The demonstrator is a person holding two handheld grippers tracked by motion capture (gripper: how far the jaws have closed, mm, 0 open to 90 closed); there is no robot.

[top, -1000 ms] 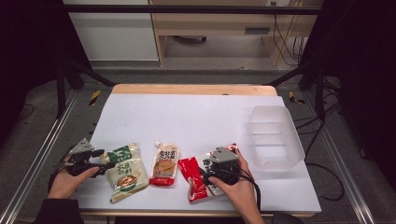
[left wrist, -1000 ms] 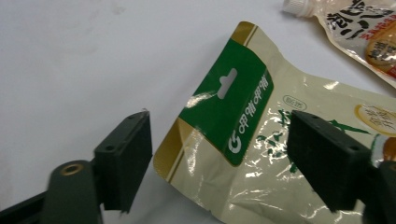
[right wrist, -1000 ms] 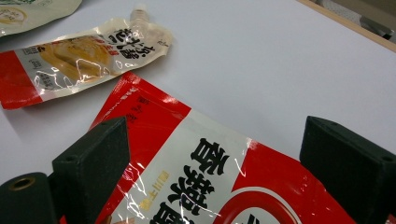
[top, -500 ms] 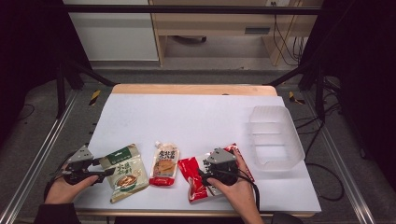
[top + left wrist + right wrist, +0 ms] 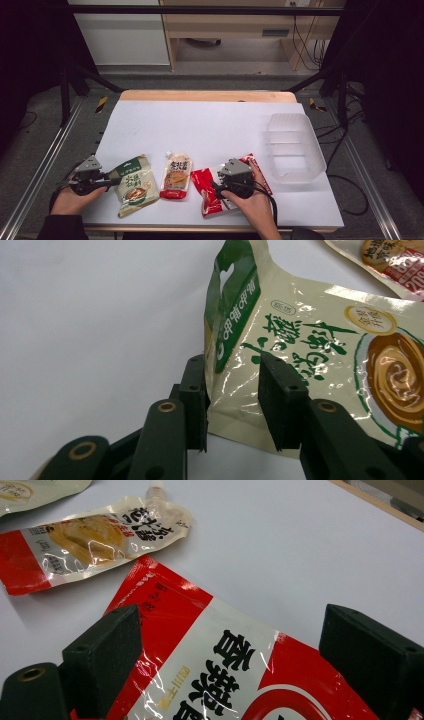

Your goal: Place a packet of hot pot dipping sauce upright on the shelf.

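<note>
White paper covers the surface (image 5: 210, 125), with a wooden edge showing at the far side and a dark room beyond. At the near edge, the forearms are cut off by the frame, and the print on the packets is too small to read from above. The red packet (image 5: 207, 192) lies partly under the right hand (image 5: 250, 205), so its right half is hidden in the high view; in the right gripper view its lower part runs out of frame.

The left gripper (image 5: 111, 183) has just been closing on the left edge of the green packet (image 5: 134, 184). In the left gripper view one jaw sits against the packet's back and the other stands over its printed front, with the lifted edge of the green packet (image 5: 280, 340) between them; whether both pads press on it yet cannot be told. The right gripper (image 5: 220, 192) is wide open, its jaws standing to either side of the red packet (image 5: 210, 670) and clear of it.

Both hands rest low at the near edge, the left hand (image 5: 72, 200) level and pointing right, toward the packet. An orange packet (image 5: 176, 176) lies between the two others, and a clear bin (image 5: 295, 145) stands at the right
</note>
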